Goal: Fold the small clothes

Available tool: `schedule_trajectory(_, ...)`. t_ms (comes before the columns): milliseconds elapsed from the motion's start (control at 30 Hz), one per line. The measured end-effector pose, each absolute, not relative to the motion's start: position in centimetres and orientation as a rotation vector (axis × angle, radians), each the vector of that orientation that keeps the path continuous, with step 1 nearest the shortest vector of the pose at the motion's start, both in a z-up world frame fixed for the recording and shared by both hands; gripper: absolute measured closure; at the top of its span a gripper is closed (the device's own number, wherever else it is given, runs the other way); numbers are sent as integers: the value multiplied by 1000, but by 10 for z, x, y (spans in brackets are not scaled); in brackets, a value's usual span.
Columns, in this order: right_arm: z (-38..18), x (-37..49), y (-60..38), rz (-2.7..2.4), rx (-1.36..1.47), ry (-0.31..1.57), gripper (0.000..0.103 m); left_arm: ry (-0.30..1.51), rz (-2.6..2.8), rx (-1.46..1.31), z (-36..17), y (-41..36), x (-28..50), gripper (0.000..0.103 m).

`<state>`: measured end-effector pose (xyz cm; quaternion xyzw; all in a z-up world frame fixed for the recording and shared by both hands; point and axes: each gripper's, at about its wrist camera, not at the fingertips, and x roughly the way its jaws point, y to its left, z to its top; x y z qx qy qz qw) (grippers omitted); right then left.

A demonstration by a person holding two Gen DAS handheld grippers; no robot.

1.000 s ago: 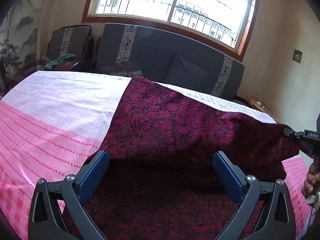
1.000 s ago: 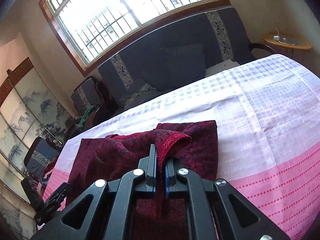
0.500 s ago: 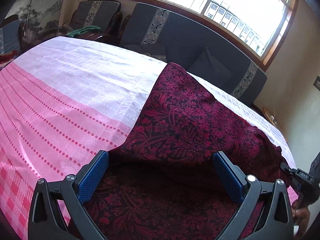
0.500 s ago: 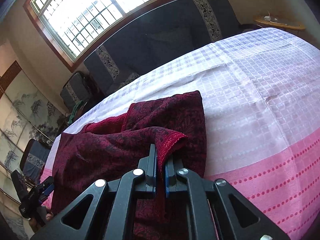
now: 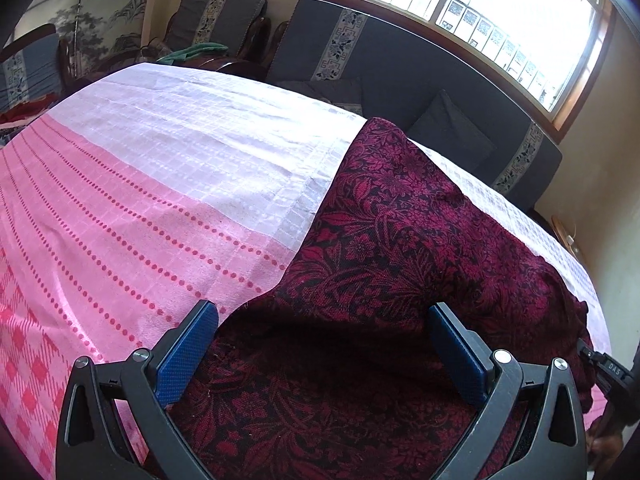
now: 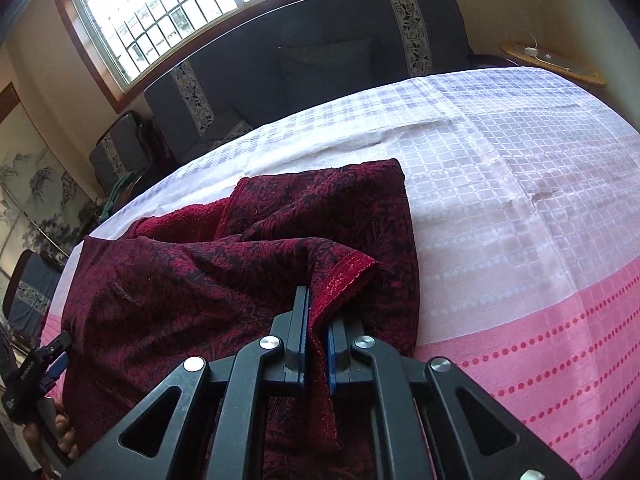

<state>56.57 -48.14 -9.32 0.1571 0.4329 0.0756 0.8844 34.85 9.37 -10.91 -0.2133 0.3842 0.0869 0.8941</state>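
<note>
A dark red floral garment (image 5: 400, 240) lies on the pink and white cloth-covered table (image 5: 160, 200). My left gripper (image 5: 324, 344) is open, its blue pads (image 5: 188, 352) spread wide just above the garment's near edge, holding nothing. In the right wrist view the same garment (image 6: 180, 280) lies partly folded, plain red inner fabric showing at its far left. My right gripper (image 6: 316, 316) is shut on a hemmed corner of the garment and holds it raised above the rest. The left gripper also shows at the left edge of the right wrist view (image 6: 48, 360).
The table cloth (image 6: 520, 200) is white at the far side and pink with red dots near me. A dark sofa (image 5: 400, 72) and armchairs (image 5: 216, 16) stand behind the table under a window. A small wooden side table (image 6: 552, 60) stands at the far right.
My left gripper has tilted down and swung left, staying open over the garment's edge. My right gripper has stayed shut on the corner and carried it lower and nearer the table.
</note>
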Motion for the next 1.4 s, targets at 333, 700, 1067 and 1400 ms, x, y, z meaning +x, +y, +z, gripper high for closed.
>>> schedule_trajectory(333,-50,505,-539,230,599,800,67,804,55,-458,-95,107,327,0)
schedule_trajectory(700,-53,251,-547,475,502,834,43,743,-251,-299,-48,116,137,0)
schedule_trajectory(1067,-81,184,-532,437,516,865,43,823,-295,-281,-78,121,54,1)
schedule_trajectory(1400,-100,187,-518,539,675,892,45,919,-416,-575,-103,152,45,20)
